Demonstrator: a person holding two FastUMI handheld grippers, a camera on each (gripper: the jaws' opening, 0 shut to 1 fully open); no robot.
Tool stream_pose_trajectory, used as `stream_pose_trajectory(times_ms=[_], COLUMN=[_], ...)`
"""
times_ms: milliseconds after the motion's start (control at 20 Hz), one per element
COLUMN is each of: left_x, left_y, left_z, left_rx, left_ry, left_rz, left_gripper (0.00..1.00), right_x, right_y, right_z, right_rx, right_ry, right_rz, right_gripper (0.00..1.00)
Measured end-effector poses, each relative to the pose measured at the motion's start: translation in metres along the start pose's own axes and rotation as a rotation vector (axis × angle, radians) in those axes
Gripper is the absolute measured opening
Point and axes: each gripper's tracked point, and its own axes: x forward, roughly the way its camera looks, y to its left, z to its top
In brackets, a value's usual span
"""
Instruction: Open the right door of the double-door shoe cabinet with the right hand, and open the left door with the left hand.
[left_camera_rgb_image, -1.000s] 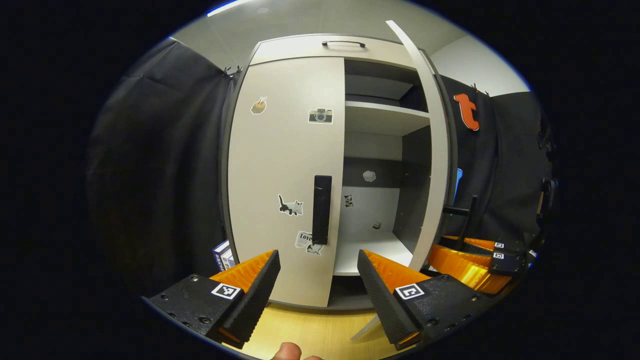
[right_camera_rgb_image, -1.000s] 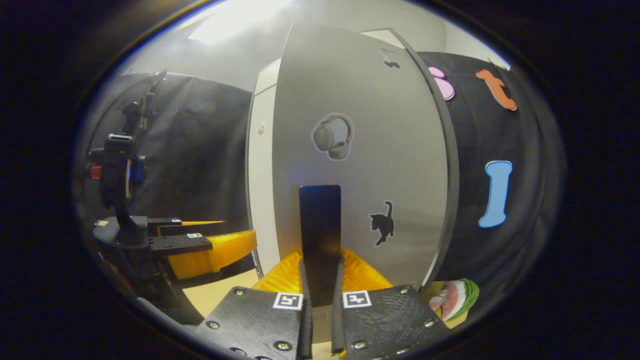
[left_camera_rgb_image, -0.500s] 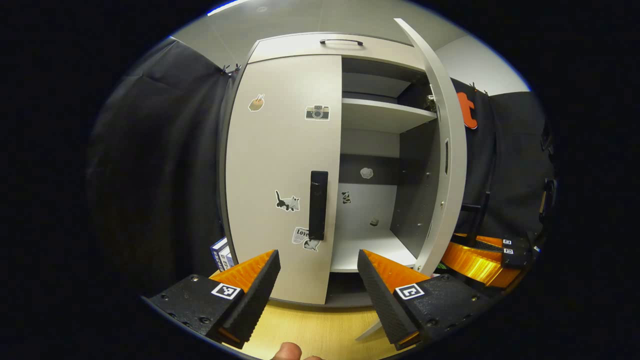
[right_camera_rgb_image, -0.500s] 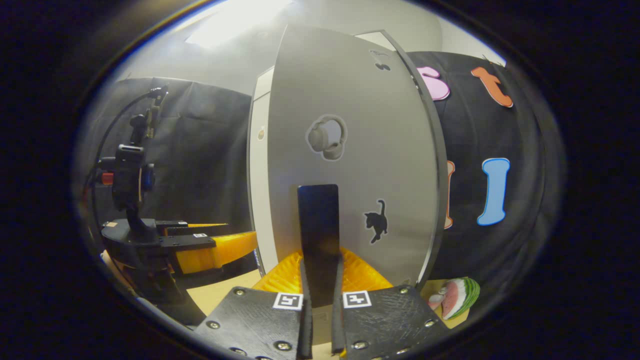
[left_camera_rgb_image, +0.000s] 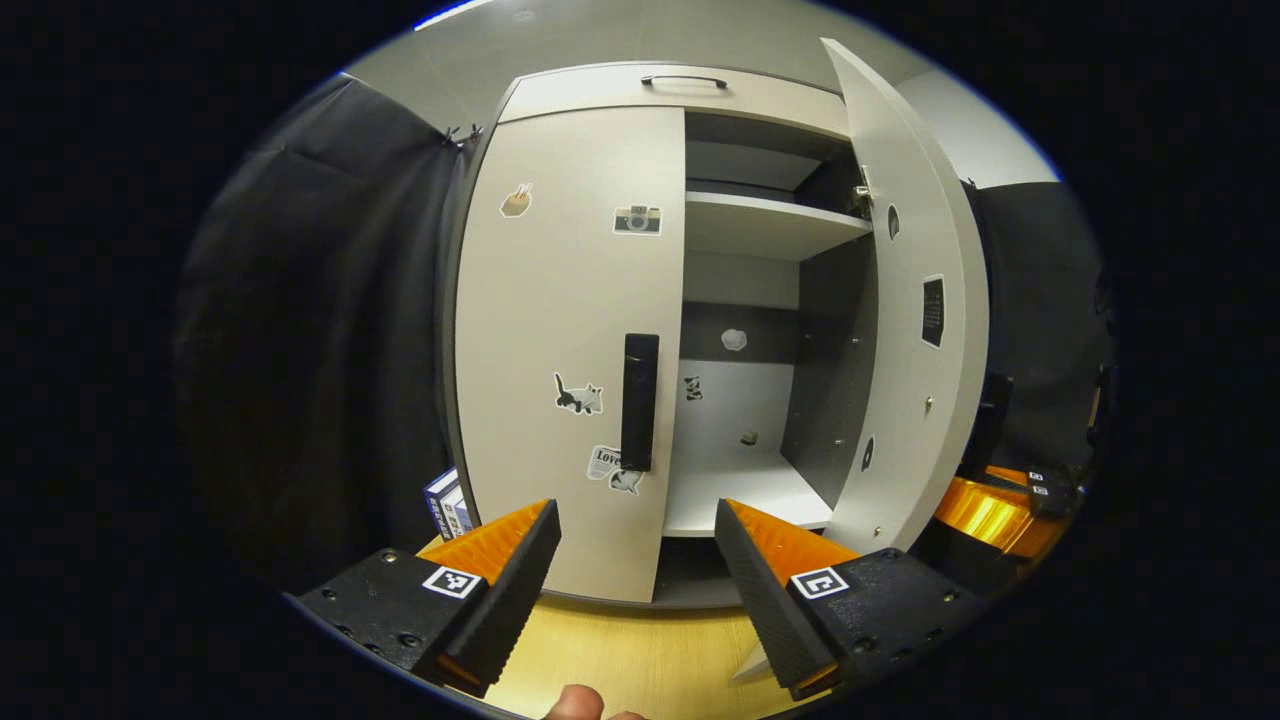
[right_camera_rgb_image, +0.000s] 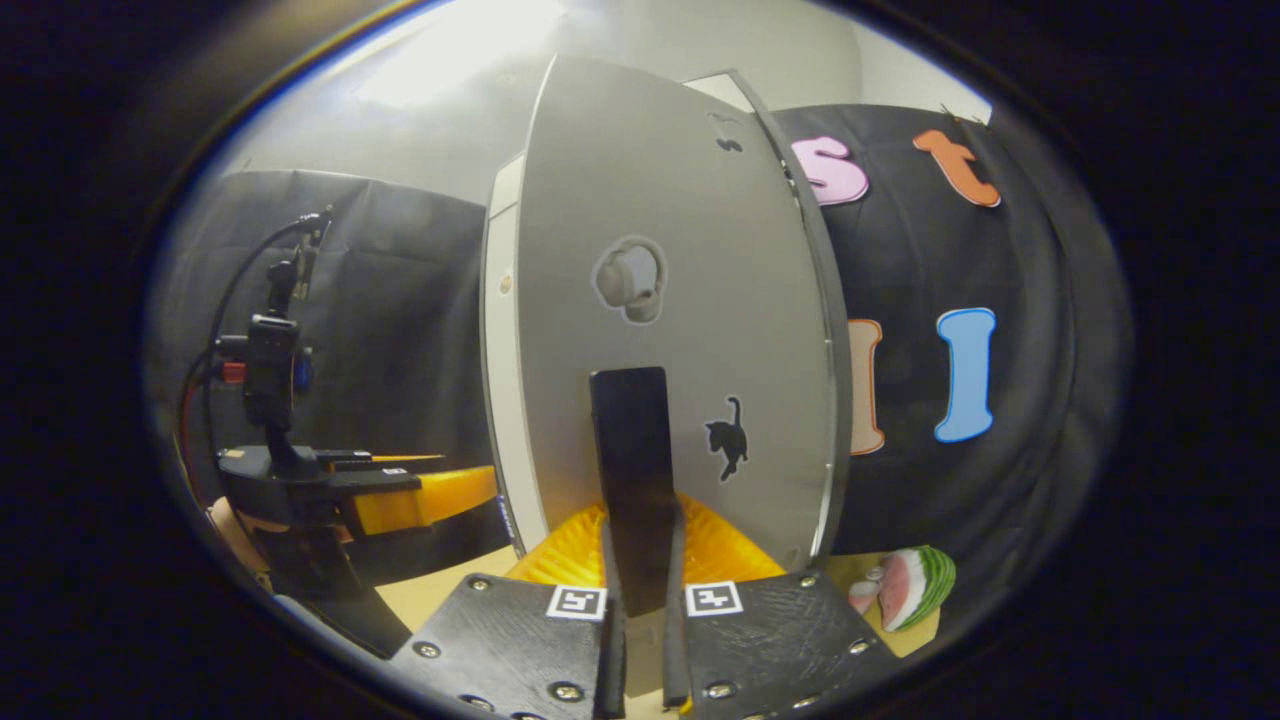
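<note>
One door open, one door shut

Both fingers of the right gripper (right_camera_rgb_image: 640, 640) pinch the black handle (right_camera_rgb_image: 632, 470) of the right door (right_camera_rgb_image: 680, 300), low centre. Left gripper (left_camera_rgb_image: 638, 570) gapes wide, empty, short of the closed left door (left_camera_rgb_image: 560, 330) and its handle (left_camera_rgb_image: 640, 400). Since a second ago the right door has swung wider. Wooden floor (left_camera_rgb_image: 640, 660) below; black cloth walls.

right gripper (left_camera_rgb_image: 1010, 495): largely hidden behind the open pale grey right door (left_camera_rgb_image: 915, 300)
small dark object on the white lower shelf (left_camera_rgb_image: 747, 437): too small to be identified
</note>
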Motion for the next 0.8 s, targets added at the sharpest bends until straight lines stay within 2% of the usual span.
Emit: stream_pose_trajectory(times_ms=[500, 750, 800], left_x=[-0.005, -0.008, -0.008], left_y=[-0.020, -0.029, -0.029], left_z=[-0.007, -0.009, -0.010], left_rx=[-0.003, 0.005, 0.008], left_ry=[0.024, 0.034, 0.038], left_rz=[-0.068, -0.108, -0.118], left_gripper=[0.97, 0.97, 0.97], right_x=[-0.040, -0.060, -0.077], right_y=[-0.040, -0.077, -0.095], right_z=[-0.003, -0.015, -0.019], right_rx=[0.048, 0.011, 0.031], right_ry=[-0.012, 0.030, 0.019], right_rz=[-0.171, -0.326, -0.393], right_gripper=[0.14, 0.13, 0.13])
